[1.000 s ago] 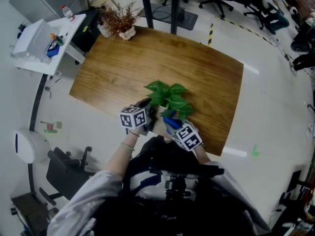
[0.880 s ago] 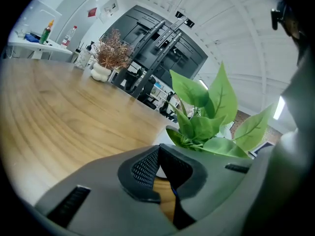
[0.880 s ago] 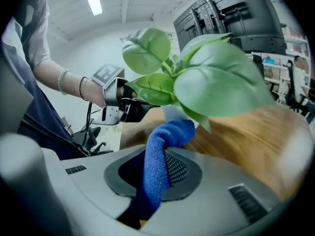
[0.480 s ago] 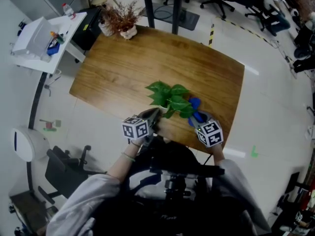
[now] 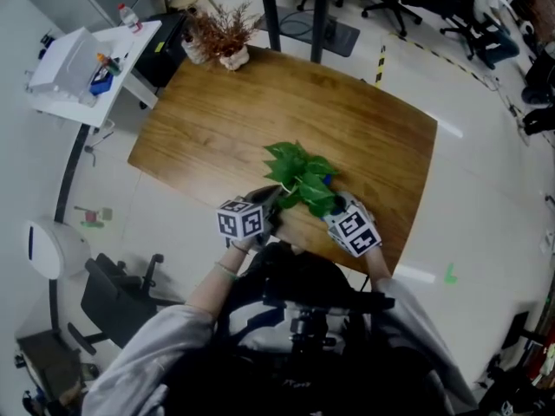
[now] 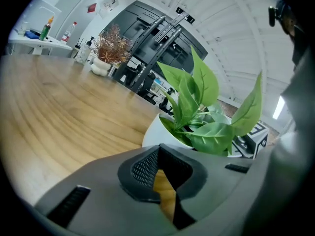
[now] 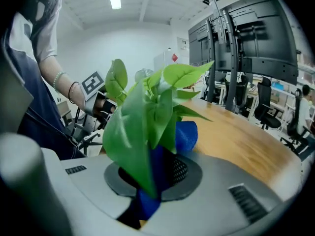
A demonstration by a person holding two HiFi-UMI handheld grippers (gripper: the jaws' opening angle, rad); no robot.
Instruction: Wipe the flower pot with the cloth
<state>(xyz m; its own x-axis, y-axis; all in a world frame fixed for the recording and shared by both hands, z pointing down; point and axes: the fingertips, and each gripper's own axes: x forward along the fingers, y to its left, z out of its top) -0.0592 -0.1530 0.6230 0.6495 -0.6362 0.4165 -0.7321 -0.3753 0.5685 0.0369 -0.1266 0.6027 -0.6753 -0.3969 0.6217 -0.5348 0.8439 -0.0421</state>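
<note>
The jaws of the right gripper (image 7: pixel 165 166) were clamped on the blue cloth (image 7: pixel 186 134), a fold of it bunched between the pads and the rest standing out ahead of the tips, so that the free part could serve as the wiping face. Green leaves (image 7: pixel 135 127) hung right across that view and hid the pot's wall, so whether the cloth touched it could not be told. The jaws of the left gripper (image 6: pixel 158 150) were closed tip to tip with nothing between them, only a sliver of wood showing through the hollow behind the tips. Just beyond them stood the white flower pot (image 6: pixel 158 131), upright on the tabletop (image 6: pixel 59 107), close to the jaws but seemingly not touched.

From the head view, the two grippers flanked the plant (image 5: pixel 299 176), which sat near the tabletop's near edge. The left gripper probably waited there to steady the pot against the push of wiping, while the right brought the cloth in under the foliage from the opposite side.
</note>
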